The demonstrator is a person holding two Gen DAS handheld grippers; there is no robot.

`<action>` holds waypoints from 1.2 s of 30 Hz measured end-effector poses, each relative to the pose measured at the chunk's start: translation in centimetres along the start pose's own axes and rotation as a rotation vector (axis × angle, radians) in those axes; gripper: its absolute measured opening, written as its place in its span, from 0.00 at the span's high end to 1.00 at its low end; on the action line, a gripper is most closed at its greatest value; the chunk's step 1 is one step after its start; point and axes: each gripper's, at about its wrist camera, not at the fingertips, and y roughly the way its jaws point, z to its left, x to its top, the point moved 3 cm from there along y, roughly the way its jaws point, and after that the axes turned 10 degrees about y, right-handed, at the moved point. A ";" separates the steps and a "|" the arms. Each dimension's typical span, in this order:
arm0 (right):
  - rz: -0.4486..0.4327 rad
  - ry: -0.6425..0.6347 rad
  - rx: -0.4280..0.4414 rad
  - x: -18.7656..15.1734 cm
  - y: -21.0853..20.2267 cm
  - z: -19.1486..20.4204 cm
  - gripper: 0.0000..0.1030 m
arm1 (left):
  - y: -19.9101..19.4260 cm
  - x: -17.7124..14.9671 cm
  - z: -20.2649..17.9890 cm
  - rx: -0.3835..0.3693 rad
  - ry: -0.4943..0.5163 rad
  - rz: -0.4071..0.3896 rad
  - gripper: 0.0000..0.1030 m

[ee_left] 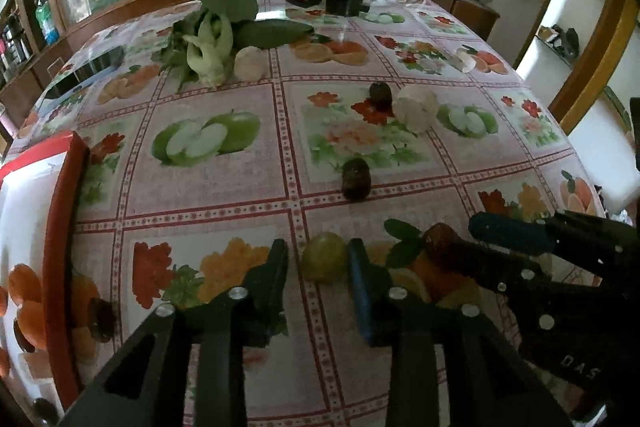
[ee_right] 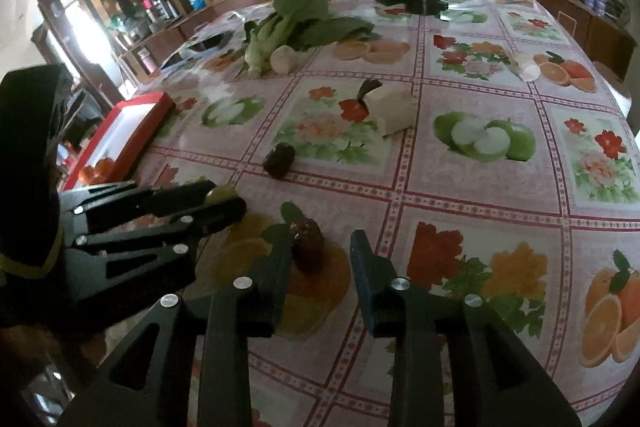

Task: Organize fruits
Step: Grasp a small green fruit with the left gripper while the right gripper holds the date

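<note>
Sorting looks barely begun. The left gripper [ee_left: 318, 261], spread, brackets a green grape [ee_left: 324, 262]; the right gripper [ee_right: 320, 259], also spread, brackets a dark date [ee_right: 307, 245]. Two more dates [ee_left: 356, 179] lie toward 12 o'clock on the bench [ee_left: 224, 187]. The red tray [ee_left: 60, 227] at 9 o'clock possibly holds fruit already.

black angular jaws, silver screws, blue inner pads [ee_left: 362, 291], "das" lettering.

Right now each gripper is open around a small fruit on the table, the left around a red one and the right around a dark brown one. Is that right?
Not quite. The left gripper is open around a yellow-green fruit, not a red one, as the left wrist view shows. The rest holds: the right gripper is open around the dark brown fruit, and both fruits sit on the table.
</note>
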 end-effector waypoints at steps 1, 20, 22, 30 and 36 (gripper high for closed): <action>0.007 -0.013 0.004 -0.1 0.1 0.2 0.71 | 0.0 -0.1 0.0 -0.002 0.011 -0.004 0.64; -0.023 -0.062 -0.073 -0.1 0.6 0.2 0.81 | -0.2 -0.2 -0.5 0.016 0.051 -0.028 0.76; -0.032 -0.045 -0.068 -0.3 0.1 0.0 0.81 | -0.5 -0.7 -0.6 0.012 0.039 -0.021 0.76; -0.034 -0.003 -0.064 -2.1 -1.6 0.1 0.81 | -2.5 -3.3 -0.5 -0.039 -0.020 -0.010 0.76; -0.021 0.004 -0.083 -4.0 -2.3 1.0 0.81 | -4.5 -5.2 0.0 -0.054 -0.065 -0.025 0.76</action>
